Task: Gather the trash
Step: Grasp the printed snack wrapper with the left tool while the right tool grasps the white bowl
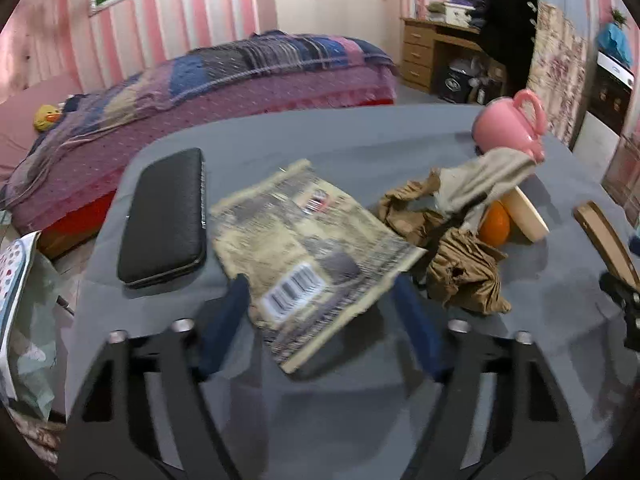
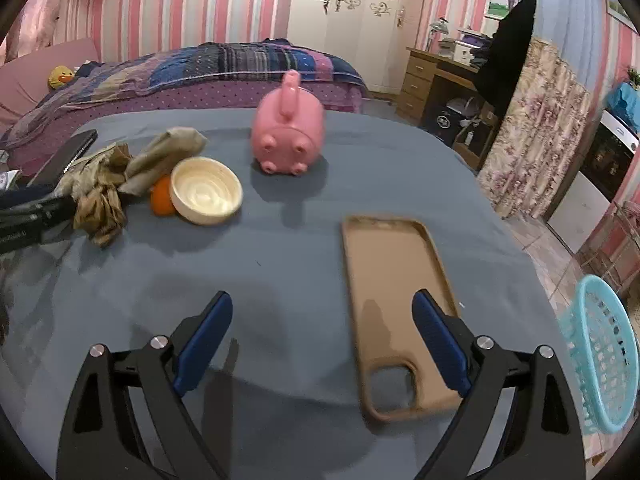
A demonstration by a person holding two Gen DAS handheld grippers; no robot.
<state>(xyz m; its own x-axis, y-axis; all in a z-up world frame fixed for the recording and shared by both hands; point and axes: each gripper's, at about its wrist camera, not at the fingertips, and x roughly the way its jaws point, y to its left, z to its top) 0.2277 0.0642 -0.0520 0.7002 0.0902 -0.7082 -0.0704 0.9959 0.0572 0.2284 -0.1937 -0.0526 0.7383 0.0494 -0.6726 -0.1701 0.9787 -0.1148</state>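
Only the left wrist view shows the wrapper [image 1: 308, 248], a flat printed packet with a barcode, and the black case [image 1: 166, 216] lying beside it on the grey worktop [image 1: 360, 140]. Only the right wrist view shows the tan phone case [image 2: 394, 300] in full and the blue basket [image 2: 604, 360] at the worktop's right edge; its contents cannot be made out. The wrapper sits between the blue pads of the left hand-held gripper [image 1: 320, 320], its near corner raised off the cloth; the picture is blurred, so whether the pads press it cannot be told. Just right of the wrapper lie crumpled brown papers [image 1: 464, 268], with a grey rag [image 1: 480, 180] over them. Behind these an orange [image 2: 162, 198] touches a cream bowl [image 2: 208, 190] tipped on its side, with nothing in it. A pink mug [image 2: 288, 136] lies on its side further back. The right hand-held gripper [image 2: 320, 340] is spread wide and holds nothing, its right pad over the phone case's near end.
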